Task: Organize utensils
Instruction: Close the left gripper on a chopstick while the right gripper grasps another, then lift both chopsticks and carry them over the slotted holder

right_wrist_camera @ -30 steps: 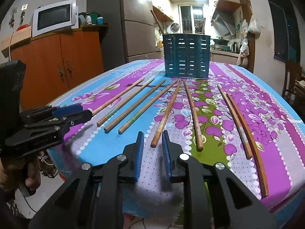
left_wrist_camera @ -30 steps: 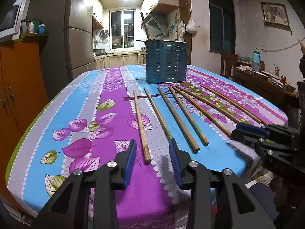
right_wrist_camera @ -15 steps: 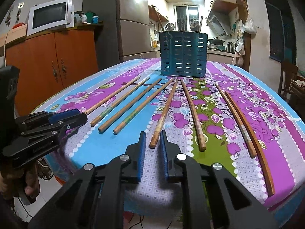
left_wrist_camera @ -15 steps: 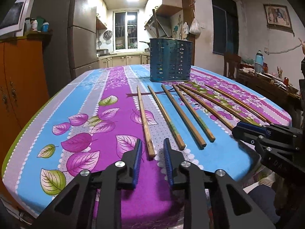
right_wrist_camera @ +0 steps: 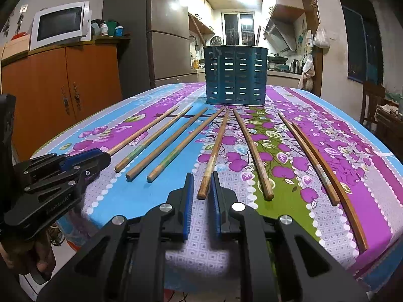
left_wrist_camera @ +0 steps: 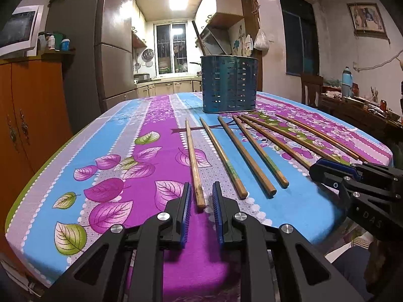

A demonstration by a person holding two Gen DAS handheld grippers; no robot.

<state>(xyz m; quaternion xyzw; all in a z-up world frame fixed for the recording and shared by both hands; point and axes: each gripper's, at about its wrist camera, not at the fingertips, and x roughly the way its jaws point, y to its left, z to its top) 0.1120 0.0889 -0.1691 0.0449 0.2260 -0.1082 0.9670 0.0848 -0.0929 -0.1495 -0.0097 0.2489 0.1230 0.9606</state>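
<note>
Both sets of jaws have just narrowed: left gripper (left_wrist_camera: 200, 202) and right gripper (right_wrist_camera: 202, 191) each straddle a chopstick end, not yet clamped.

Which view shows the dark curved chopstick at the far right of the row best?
The right wrist view: the dark curved wooden chopstick lies there full length, its bend plain. In the left wrist view it is far off, foreshortened, its near end hidden behind the right tool.

Eight chopsticks (right_wrist_camera: 254, 151) fan out on the tablecloth (right_wrist_camera: 352, 156) ahead of the right gripper (right_wrist_camera: 203, 196), utensil holder (right_wrist_camera: 235, 75) behind them.
</note>
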